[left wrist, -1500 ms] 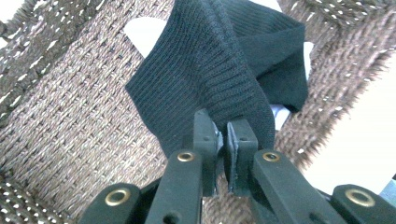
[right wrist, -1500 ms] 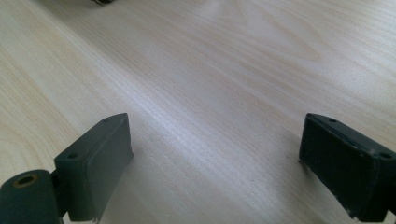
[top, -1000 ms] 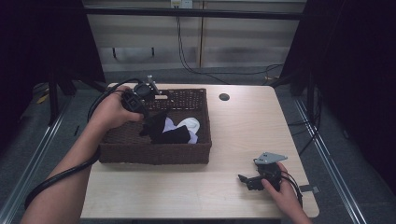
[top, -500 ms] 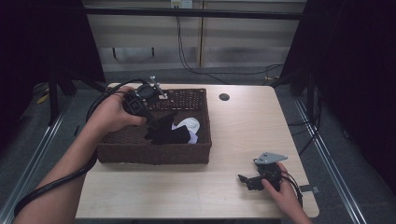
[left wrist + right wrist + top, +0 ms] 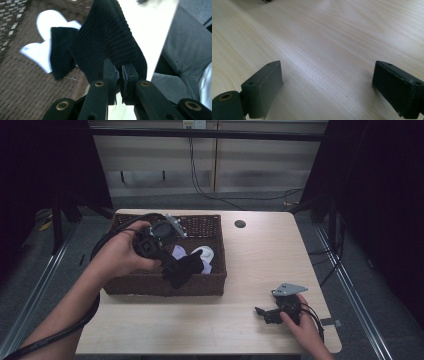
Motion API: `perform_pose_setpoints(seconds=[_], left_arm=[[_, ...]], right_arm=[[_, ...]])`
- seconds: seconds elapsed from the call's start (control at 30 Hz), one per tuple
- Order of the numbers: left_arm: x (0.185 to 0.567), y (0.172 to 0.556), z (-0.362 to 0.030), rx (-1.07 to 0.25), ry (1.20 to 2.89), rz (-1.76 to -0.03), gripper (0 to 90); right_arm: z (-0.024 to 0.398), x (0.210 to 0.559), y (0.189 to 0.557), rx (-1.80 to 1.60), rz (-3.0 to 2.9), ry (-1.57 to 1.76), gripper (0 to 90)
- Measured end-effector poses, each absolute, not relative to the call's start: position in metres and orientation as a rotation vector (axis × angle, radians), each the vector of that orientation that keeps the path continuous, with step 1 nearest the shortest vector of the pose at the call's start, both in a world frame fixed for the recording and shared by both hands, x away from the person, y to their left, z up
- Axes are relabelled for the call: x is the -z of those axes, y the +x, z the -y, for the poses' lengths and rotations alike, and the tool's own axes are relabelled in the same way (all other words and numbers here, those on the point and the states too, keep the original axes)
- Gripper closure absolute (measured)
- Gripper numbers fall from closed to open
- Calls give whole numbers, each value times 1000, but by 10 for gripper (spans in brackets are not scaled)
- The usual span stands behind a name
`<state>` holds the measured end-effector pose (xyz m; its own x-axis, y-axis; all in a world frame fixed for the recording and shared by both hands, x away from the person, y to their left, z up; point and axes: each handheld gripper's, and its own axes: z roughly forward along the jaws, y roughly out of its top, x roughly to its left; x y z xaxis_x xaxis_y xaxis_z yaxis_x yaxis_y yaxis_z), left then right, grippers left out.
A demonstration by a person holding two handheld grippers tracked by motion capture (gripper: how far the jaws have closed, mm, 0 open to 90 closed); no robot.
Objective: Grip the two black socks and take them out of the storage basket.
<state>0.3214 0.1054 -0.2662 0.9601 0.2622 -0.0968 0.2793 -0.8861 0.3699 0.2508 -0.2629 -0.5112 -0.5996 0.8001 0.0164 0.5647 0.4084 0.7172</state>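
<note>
A black ribbed sock [image 5: 110, 42] hangs from my left gripper [image 5: 119, 72], whose jaws are shut on its edge. In the high view the left gripper [image 5: 167, 262] holds the black sock [image 5: 182, 270] over the front part of the brown woven basket [image 5: 165, 285]. White socks [image 5: 205, 255] and another dark piece [image 5: 61, 51] lie on the basket floor. My right gripper [image 5: 264, 312] rests low on the table near its front right, jaws wide open with nothing between them. In the right gripper view, the right gripper [image 5: 327, 82] has just bare wood between its jaws.
The light wooden table [image 5: 260, 265] has a round cable hole [image 5: 240, 224] behind the basket's right side. A thick black cable [image 5: 75, 320] trails along the left forearm. Dark curtains stand at both sides of the table.
My left gripper has lifted the black sock and drawn it toward the basket's front wall. The right gripper has stayed still.
</note>
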Motion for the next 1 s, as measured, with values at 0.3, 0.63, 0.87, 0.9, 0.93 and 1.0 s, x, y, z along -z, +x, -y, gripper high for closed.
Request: perform_pose_setpoints(seconds=[0.3,0.63,0.87,0.9,0.93,1.0], left_arm=[[306,291,-84,137,2752,-253,842],[366,299,-72,220,2795,-294,833],[384,302,-70,251,2784,-349,697],[383,302,-70,246,2793,-339,676],[383,302,-71,243,2794,-336,666],[379,302,-72,248,2784,-342,632]], right_arm=[[263,511,251,-1000,-2341,1179,86],[263,511,251,-998,-2343,1180,86],[263,511,251,-997,-2343,1180,86],[263,511,251,-998,-2343,1180,86],[263,511,251,-997,-2343,1180,86],[263,511,251,-997,-2344,1180,86]])
